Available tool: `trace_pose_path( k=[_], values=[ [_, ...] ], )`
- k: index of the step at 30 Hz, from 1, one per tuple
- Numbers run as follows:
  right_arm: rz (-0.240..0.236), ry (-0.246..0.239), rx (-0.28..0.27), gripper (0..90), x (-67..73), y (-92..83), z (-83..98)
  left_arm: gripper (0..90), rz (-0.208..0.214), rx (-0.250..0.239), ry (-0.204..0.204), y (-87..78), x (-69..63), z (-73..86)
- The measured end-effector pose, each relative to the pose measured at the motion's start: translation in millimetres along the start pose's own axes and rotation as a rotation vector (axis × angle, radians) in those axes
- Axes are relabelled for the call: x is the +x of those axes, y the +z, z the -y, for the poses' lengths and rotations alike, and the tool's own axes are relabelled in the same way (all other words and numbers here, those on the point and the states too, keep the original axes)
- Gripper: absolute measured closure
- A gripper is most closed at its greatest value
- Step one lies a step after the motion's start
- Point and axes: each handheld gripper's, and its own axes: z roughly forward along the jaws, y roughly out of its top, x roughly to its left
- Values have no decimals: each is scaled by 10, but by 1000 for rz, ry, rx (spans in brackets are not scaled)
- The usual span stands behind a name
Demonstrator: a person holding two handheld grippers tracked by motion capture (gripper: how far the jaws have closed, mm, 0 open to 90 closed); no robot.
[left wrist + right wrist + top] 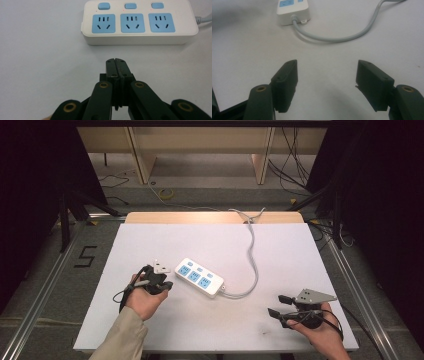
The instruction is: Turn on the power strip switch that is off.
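Observation:
A white power strip (200,277) with three blue sockets and three blue switches lies on the white table top (150,240); its grey cable (254,260) loops right and runs off the far edge. In the left gripper view the power strip (140,22) lies just ahead of my left gripper (116,61), whose jaws are shut together on nothing. From above, the left gripper (167,284) sits close beside the strip's left end. My right gripper (278,305) rests near the front right, open and empty; in its own view the right gripper (327,75) faces the cable (342,38) and the strip's end (292,10).
The table stands on a grey floor marked with a black 5 (86,256). Wooden furniture (200,145) and loose cables (295,165) lie beyond the far edge. Dark stands flank both sides.

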Motion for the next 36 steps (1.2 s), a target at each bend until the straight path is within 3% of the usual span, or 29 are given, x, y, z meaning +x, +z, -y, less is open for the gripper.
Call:
trace_pose_path(
  k=[36],
  values=[
    [6,5,2,348,-11,-1,2,898,-6,39,31,126,36,-360]
  ],
)
